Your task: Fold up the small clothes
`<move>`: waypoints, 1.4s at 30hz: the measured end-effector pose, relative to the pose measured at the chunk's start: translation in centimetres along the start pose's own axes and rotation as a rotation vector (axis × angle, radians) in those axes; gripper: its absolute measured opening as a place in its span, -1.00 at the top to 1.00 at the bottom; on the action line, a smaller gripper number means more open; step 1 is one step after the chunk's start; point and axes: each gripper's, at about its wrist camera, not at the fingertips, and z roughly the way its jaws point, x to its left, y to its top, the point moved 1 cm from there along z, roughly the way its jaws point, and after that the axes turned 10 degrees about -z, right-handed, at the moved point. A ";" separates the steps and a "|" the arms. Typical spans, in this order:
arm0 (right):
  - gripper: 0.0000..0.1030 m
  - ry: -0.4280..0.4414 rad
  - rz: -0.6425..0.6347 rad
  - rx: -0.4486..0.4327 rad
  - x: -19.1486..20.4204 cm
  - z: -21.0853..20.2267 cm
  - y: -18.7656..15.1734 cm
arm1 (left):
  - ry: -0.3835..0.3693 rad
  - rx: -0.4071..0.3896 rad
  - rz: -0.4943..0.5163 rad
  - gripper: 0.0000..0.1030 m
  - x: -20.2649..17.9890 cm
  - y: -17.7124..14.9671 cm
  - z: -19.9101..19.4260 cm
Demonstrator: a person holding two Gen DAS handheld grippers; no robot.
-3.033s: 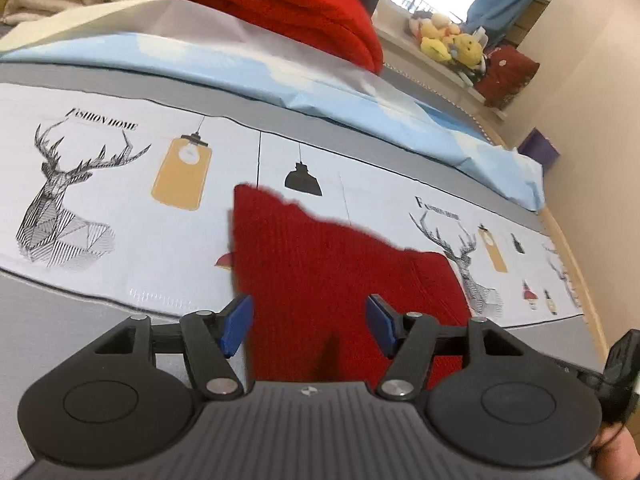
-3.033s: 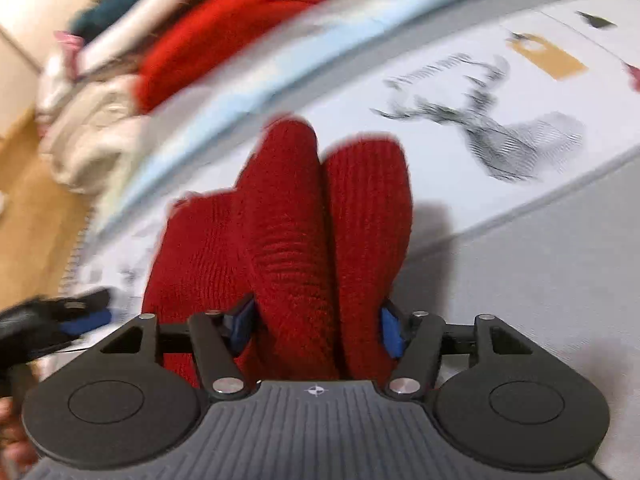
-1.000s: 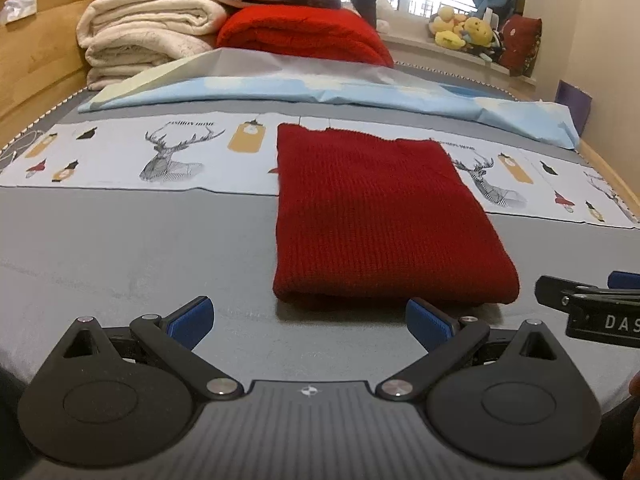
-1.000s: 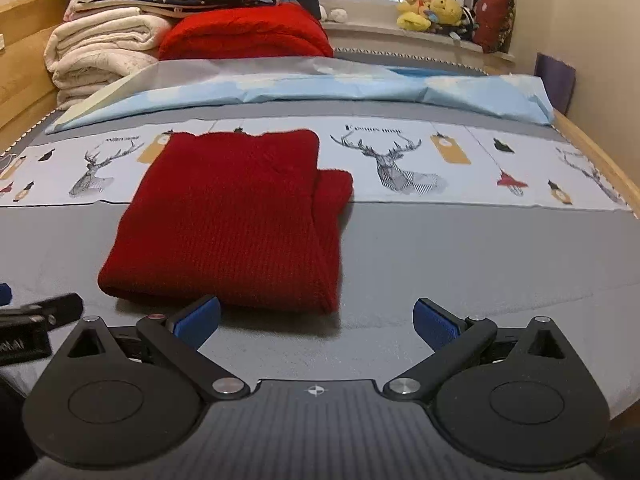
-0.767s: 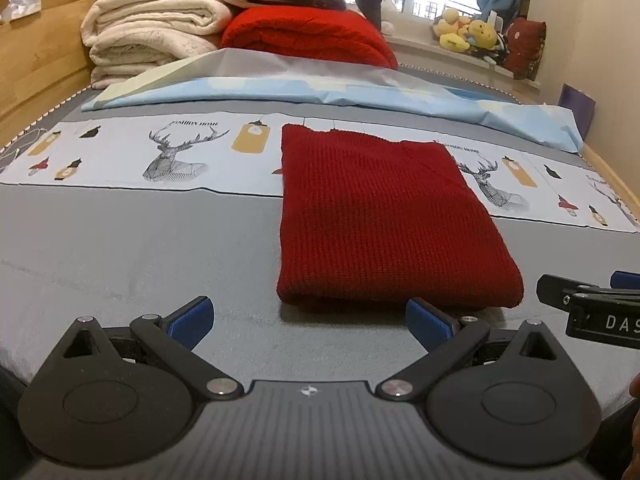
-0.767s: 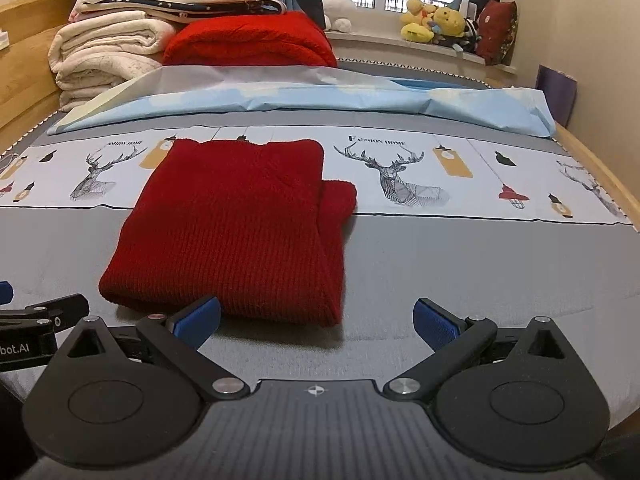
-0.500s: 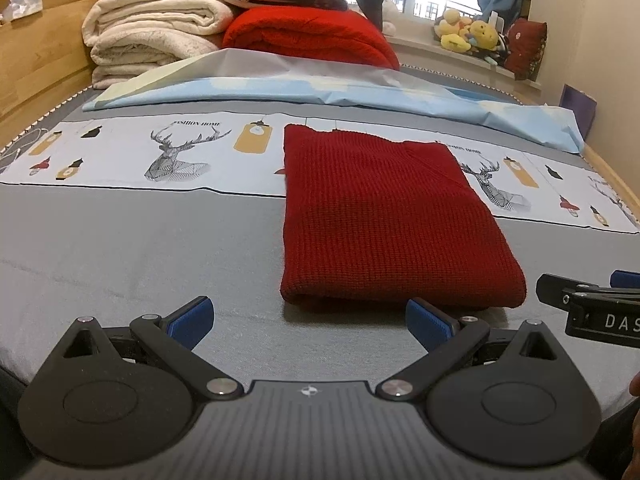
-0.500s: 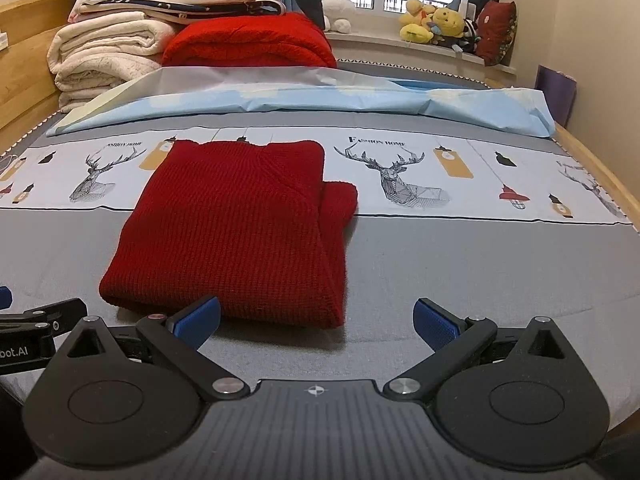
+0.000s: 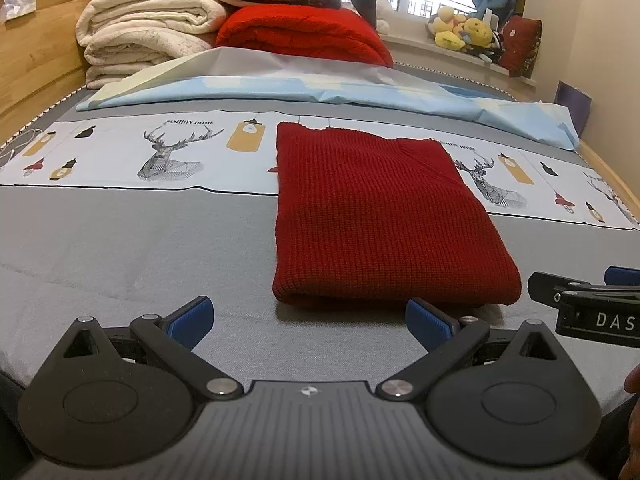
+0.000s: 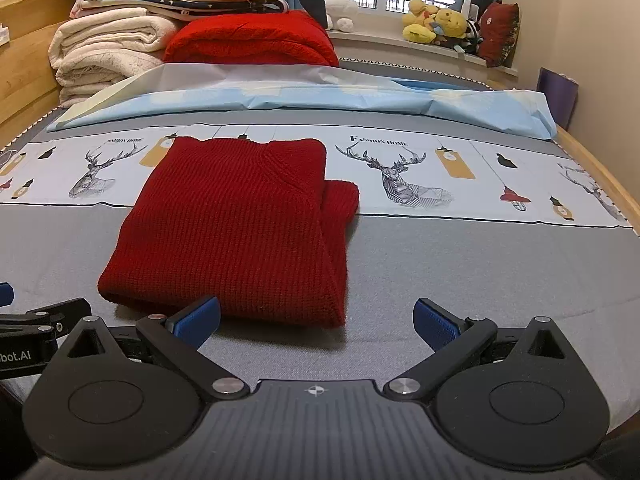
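The red sweater (image 9: 380, 216) lies folded on the bed (image 9: 120, 248), just beyond both hand-held grippers. The left hand-held gripper (image 9: 310, 318) and the right hand-held gripper (image 10: 316, 320) are spread and hold nothing. I think the fold is finished; only the layer sticking out on the sweater's right side could be tucked in gently.

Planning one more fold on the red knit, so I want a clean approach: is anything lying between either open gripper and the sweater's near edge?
Nothing visible does. Only bare grey bedspread lies between the left gripper and the red sweater, and between the right gripper and its near edge.
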 end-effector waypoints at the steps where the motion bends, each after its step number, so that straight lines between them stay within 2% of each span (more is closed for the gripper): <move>1: -0.97 0.001 -0.001 0.000 0.0 0.0 0.0 | 0.000 0.001 0.000 -0.99 0.0 0.0 0.0; 42: -0.97 -0.006 -0.012 -0.002 0.2 0.1 0.1 | -0.017 0.003 0.006 -0.99 -0.2 -0.2 0.0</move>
